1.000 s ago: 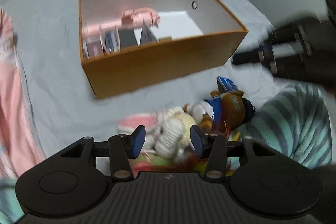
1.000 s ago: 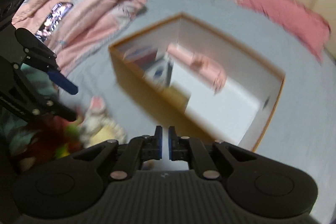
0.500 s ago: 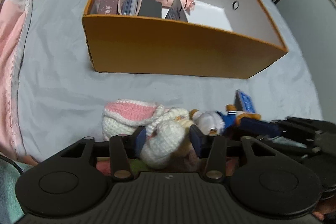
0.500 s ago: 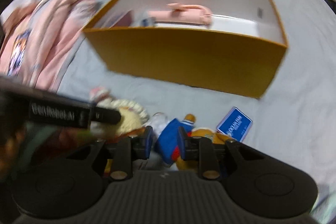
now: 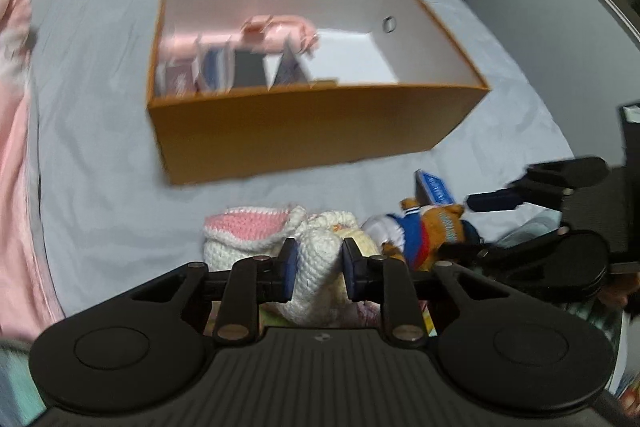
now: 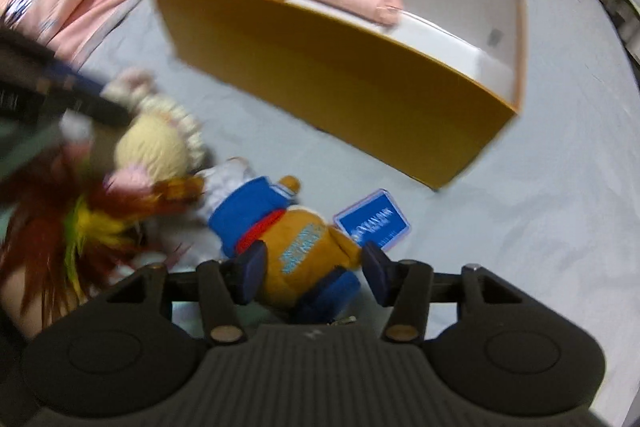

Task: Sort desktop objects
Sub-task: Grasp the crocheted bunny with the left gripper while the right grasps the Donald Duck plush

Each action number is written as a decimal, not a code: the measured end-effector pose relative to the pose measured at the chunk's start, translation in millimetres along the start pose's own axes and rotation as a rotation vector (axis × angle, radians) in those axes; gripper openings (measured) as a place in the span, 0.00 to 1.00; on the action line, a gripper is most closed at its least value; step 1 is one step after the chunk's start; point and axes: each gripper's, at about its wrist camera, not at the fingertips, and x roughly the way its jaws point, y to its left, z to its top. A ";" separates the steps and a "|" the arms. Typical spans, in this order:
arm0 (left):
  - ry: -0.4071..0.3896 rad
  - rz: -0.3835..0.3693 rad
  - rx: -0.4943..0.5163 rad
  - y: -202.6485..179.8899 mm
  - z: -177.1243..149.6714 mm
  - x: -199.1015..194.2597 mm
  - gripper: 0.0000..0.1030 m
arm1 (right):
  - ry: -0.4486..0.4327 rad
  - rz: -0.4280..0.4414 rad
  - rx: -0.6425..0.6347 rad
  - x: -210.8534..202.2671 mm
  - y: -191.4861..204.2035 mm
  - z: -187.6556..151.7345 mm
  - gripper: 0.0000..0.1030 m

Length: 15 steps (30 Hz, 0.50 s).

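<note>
Left hand-held gripper (image 5: 317, 269) has just been closing and its pads now pinch the white crochet toy (image 5: 316, 263) on the bed (image 5: 100, 167), near the orange box (image 5: 312, 123); lift straight, keeping the squeeze. Right hand-held gripper (image 6: 311, 273) has just been opening, from nearly shut a second ago, and now straddles the brown plush (image 6: 304, 247) without gripping; it should close evenly on the body.

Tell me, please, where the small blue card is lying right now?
In the right wrist view the blue card lies flat on the grey sheet, just right of the brown plush toy and in front of the orange box.
</note>
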 end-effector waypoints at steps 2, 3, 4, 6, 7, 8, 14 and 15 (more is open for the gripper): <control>-0.011 0.001 0.047 -6.4 4.9 -3.5 0.25 | 0.000 0.029 -0.091 2.1 7.2 3.1 0.53; -0.020 0.001 0.075 -9.7 6.4 -5.1 0.25 | 0.009 0.039 -0.143 5.1 12.8 4.9 0.53; -0.032 0.001 0.101 -13.5 7.4 -6.6 0.25 | 0.024 0.040 -0.194 9.8 19.1 5.9 0.54; -0.045 -0.004 0.130 -17.0 9.2 -9.6 0.25 | 0.051 -0.011 -0.290 21.0 30.5 5.6 0.56; -0.051 -0.001 0.137 -17.4 10.3 -10.3 0.25 | 0.061 -0.044 -0.323 26.9 33.7 5.8 0.56; -0.054 0.005 0.141 -17.8 11.7 -10.1 0.25 | 0.072 -0.064 -0.341 33.1 35.2 6.4 0.56; 0.008 0.046 0.203 -16.1 11.0 10.2 0.25 | 0.066 -0.048 -0.242 40.2 19.7 12.7 0.53; 0.030 0.059 0.214 -15.5 8.8 13.2 0.25 | 0.056 -0.027 -0.167 36.3 9.3 14.0 0.52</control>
